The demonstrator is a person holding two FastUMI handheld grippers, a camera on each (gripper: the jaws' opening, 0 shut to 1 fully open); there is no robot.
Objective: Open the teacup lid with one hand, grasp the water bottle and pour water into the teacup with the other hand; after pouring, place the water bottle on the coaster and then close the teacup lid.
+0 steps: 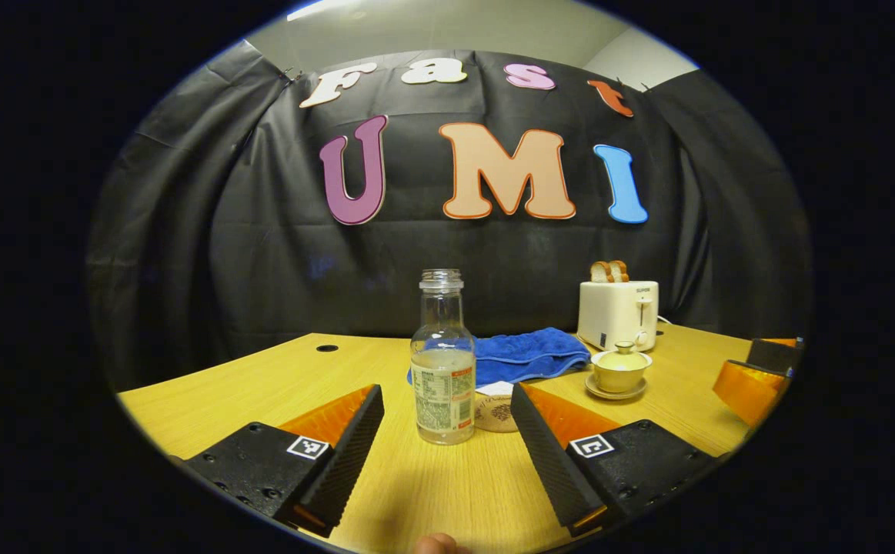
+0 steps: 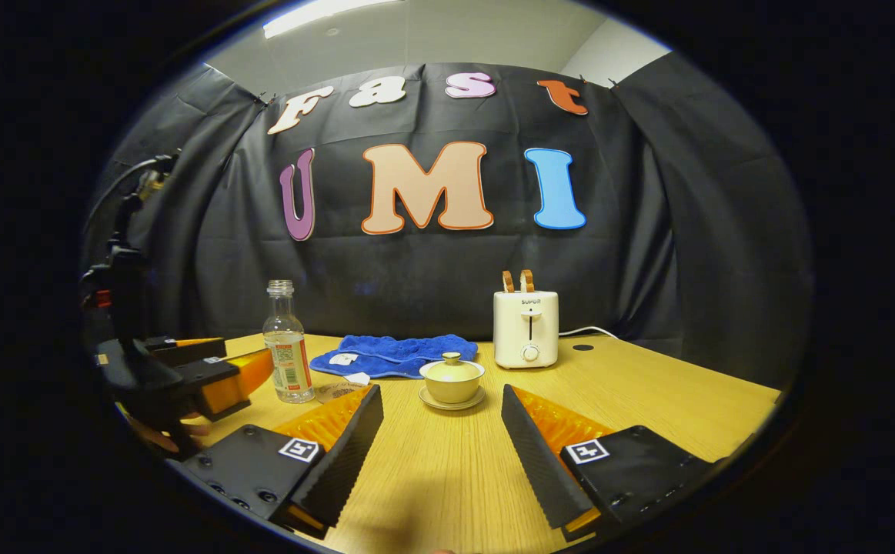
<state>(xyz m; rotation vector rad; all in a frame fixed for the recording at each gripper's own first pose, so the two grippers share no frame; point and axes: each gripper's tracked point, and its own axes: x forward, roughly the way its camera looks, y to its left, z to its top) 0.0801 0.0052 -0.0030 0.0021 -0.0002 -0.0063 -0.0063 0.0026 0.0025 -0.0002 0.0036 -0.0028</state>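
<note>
A clear, uncapped water bottle stands upright, part full, just in front of a round coaster, while the lidded yellowish teacup sits on its saucer nearby.

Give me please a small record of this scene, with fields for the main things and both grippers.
water bottle: upright, uncapped, partly filled, on the table
teacup: on its saucer, lid on
coaster: flat, just behind and beside the bottle, nothing on it
towel: blue, crumpled behind the teacup
toaster: bread in its slots
left gripper: open, facing the bottle
right gripper: open, facing the teacup
</note>
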